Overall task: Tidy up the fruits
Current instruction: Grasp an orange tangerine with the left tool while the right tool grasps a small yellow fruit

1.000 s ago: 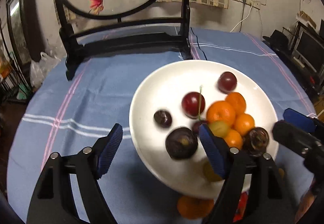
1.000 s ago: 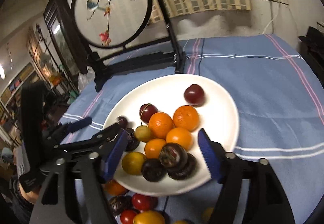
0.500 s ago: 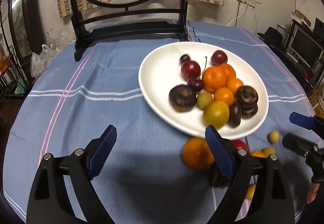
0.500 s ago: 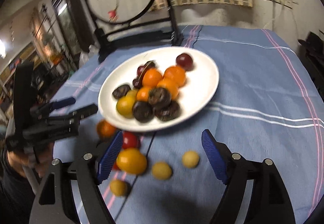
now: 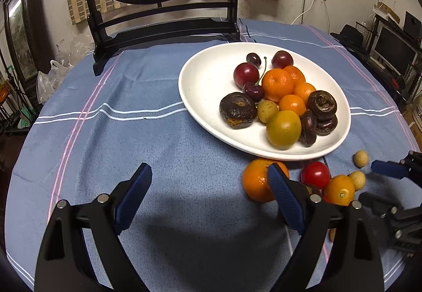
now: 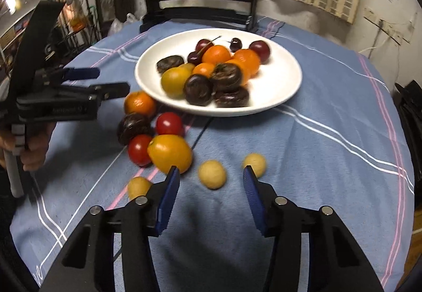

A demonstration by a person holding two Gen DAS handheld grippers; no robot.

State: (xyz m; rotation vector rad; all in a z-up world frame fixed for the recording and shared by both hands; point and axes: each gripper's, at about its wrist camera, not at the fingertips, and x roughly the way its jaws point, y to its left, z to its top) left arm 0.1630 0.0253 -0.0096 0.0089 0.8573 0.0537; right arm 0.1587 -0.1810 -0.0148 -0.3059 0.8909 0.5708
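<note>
A white plate (image 5: 200,107) (image 6: 284,86) holds several tangerines, cherries, dark round fruits and a yellow-green fruit. Loose on the blue cloth in front of it lie a tangerine (image 5: 254,183) (image 6: 139,103), two red tomatoes (image 6: 168,123), a dark fruit (image 6: 133,127), a yellow-orange fruit (image 6: 170,156) and three small pale yellow fruits. My left gripper (image 5: 209,173) (image 6: 109,80) stands open over bare cloth, its right finger beside the tangerine. My right gripper (image 6: 211,173) (image 5: 372,182) is closing, and one pale yellow fruit (image 6: 212,174) lies between its tips without the pads touching it.
A black stand with a round embroidered screen (image 5: 163,28) (image 6: 200,6) occupies the table's far side behind the plate. A hand (image 6: 34,149) holds the left gripper at the table's left edge. Blue cloth to the left of the plate is bare.
Both grippers have drawn back from over the plate toward the near side, bringing the loose fruits into view. The right jaws have narrowed; the left jaws have widened a little.
</note>
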